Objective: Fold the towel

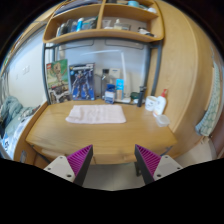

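A white towel (97, 114) with a faint check pattern lies flat on the wooden desk (70, 140), towards its back. My gripper (113, 160) is well short of it, at the desk's front edge, with the floor between the fingers. The fingers (80, 160) with magenta pads stand wide apart and hold nothing.
Bottles (107, 88) and boxes (82, 82) stand at the back of the desk under a wooden shelf (100, 36). White bottles and a cup (158, 104) stand at the desk's right end. A bed with bedding (10, 118) lies to the left.
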A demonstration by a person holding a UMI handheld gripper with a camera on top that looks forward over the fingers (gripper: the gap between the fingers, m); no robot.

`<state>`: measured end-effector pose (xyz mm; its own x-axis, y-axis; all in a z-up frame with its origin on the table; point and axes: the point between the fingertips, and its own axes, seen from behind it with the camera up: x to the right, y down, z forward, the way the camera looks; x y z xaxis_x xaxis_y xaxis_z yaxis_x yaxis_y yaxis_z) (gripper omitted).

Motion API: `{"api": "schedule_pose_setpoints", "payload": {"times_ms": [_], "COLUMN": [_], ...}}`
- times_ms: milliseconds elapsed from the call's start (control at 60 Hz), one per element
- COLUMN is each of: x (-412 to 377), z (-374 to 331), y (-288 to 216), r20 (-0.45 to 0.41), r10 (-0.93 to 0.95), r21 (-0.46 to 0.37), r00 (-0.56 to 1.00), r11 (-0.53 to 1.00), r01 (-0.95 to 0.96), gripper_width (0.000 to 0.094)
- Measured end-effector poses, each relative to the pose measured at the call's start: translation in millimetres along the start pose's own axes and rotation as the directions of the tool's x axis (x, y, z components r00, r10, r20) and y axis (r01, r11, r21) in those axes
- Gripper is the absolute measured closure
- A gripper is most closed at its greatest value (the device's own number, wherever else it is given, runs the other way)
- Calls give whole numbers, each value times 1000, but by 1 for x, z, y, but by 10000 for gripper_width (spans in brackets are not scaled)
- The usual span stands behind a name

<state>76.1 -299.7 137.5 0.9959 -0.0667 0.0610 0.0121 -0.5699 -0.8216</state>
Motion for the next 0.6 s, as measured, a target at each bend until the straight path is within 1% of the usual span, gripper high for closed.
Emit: {"api": "schedule_pose_setpoints", "payload": {"times_ms": [150, 217, 283, 333, 433, 600], "x": [-90, -130, -168, -193, -236, -265], "z": [62, 93, 123, 149, 201, 283], "y": [1, -4, -15, -27, -44, -69], "r20": [102, 152, 177, 186, 204, 166], "r10": [-40, -57, -74, -82, -104, -128], "r21": [-43, -46, -34, -16, -19, -35], "r00": [994, 987, 981, 979, 973, 978], "r11": [998, 997, 996, 996, 994, 990], "r01": [44, 65, 81, 87, 110, 136], "gripper_width": [83, 77, 66, 69, 86, 141]}}
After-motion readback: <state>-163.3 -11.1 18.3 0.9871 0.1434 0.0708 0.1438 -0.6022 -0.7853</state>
